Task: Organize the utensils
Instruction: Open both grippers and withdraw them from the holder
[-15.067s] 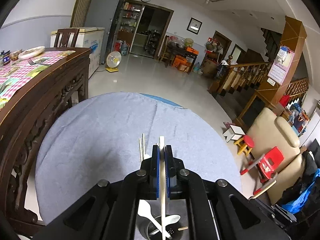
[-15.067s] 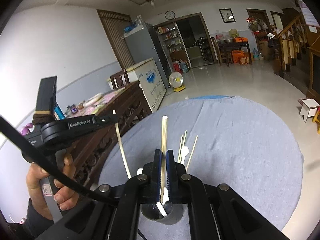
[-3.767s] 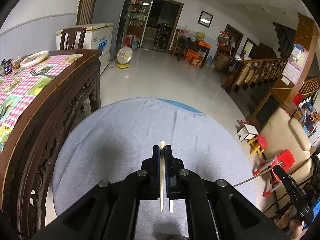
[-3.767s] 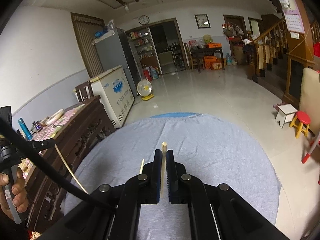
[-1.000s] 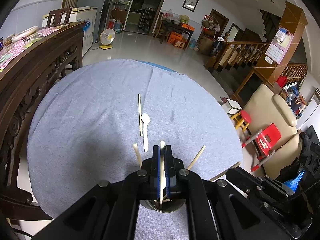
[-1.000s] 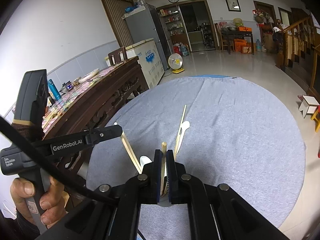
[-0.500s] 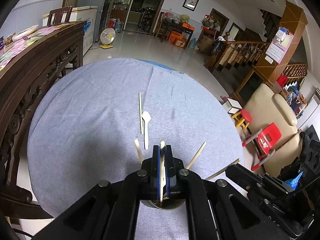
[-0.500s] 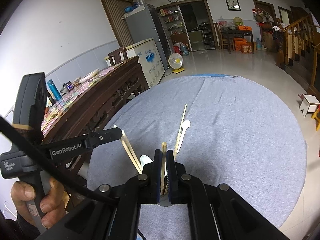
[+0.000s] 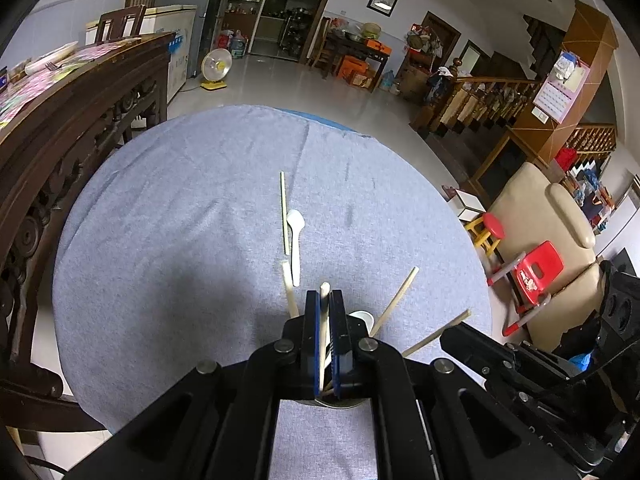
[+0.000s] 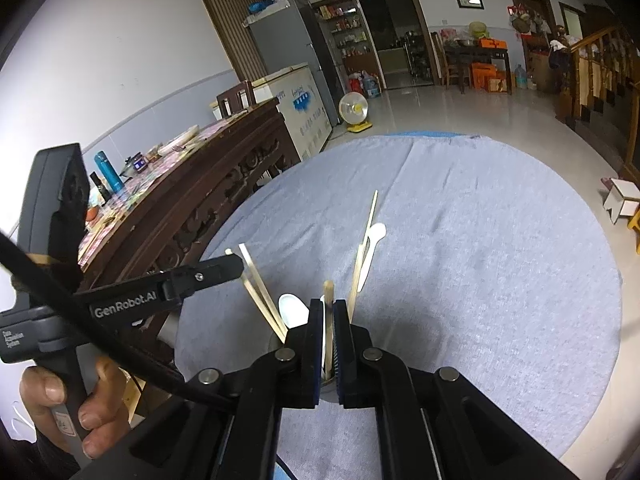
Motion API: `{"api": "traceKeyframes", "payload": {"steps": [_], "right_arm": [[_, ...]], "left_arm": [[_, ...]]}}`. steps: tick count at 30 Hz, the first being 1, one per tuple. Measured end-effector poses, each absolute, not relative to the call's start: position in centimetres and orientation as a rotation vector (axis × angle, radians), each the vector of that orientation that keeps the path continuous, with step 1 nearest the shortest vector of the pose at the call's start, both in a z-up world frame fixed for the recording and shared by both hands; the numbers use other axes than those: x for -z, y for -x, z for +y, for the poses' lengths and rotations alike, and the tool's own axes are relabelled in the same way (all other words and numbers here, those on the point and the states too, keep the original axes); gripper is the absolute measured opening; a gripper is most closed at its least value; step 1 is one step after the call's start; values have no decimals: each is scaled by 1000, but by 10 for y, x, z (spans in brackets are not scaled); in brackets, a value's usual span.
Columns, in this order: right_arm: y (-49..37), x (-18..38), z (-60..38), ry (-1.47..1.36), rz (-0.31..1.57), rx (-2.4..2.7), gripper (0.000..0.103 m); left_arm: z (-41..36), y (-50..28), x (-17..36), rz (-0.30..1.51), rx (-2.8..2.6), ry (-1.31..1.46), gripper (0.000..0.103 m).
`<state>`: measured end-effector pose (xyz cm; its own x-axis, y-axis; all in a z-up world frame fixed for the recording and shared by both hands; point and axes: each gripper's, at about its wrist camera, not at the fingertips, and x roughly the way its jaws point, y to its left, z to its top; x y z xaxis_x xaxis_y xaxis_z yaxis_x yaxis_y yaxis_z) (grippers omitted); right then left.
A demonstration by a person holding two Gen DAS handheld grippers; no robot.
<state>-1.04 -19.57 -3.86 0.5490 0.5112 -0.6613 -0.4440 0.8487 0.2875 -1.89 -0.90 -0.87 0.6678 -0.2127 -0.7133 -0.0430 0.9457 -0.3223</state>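
Observation:
My left gripper (image 9: 325, 300) is shut on a pale chopstick (image 9: 324, 320) that stands over the dark utensil cup (image 9: 348, 402), which is mostly hidden under its fingers. My right gripper (image 10: 328, 312) is shut on another chopstick (image 10: 328, 300) over the same cup. Several chopsticks (image 9: 394, 300) and a white spoon (image 10: 292, 310) lean out of the cup. The right gripper (image 9: 452, 334) shows at the right of the left wrist view, the left gripper (image 10: 236, 266) at the left of the right wrist view. Farther out on the cloth lie a white spoon (image 9: 295, 236) and a thin chopstick (image 9: 284, 212).
The round table (image 9: 180, 240) carries a grey-blue cloth. A dark carved sideboard (image 9: 60, 120) stands close on the left. A beige armchair (image 9: 552, 220) and a red child's chair (image 9: 536, 272) stand off the right edge. A hand (image 10: 52, 400) holds the left gripper's handle.
A few seconds ago both grippers held their chopsticks high above the table; now they sit over the cup. Over the last second nothing has visibly moved.

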Motion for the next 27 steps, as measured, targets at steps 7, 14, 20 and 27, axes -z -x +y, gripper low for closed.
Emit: {"api": "traceKeyframes", "payload": {"steps": [7,14,20,27], "right_arm": [[12,40,-197,-102,820,-565,6],[14,6,-230,-188,744,-559,6],[-14,-7,-272,-240,751,-487,21],[-96,62,-298,-278,1020,-434,21]], "left_arm": [[-3,22,5,846,104,353,10],[29,38,-35,726,69,392,58],[80,20,-56,685,-54,417,71],[122,-39,1,876,-173,421,71]]}}
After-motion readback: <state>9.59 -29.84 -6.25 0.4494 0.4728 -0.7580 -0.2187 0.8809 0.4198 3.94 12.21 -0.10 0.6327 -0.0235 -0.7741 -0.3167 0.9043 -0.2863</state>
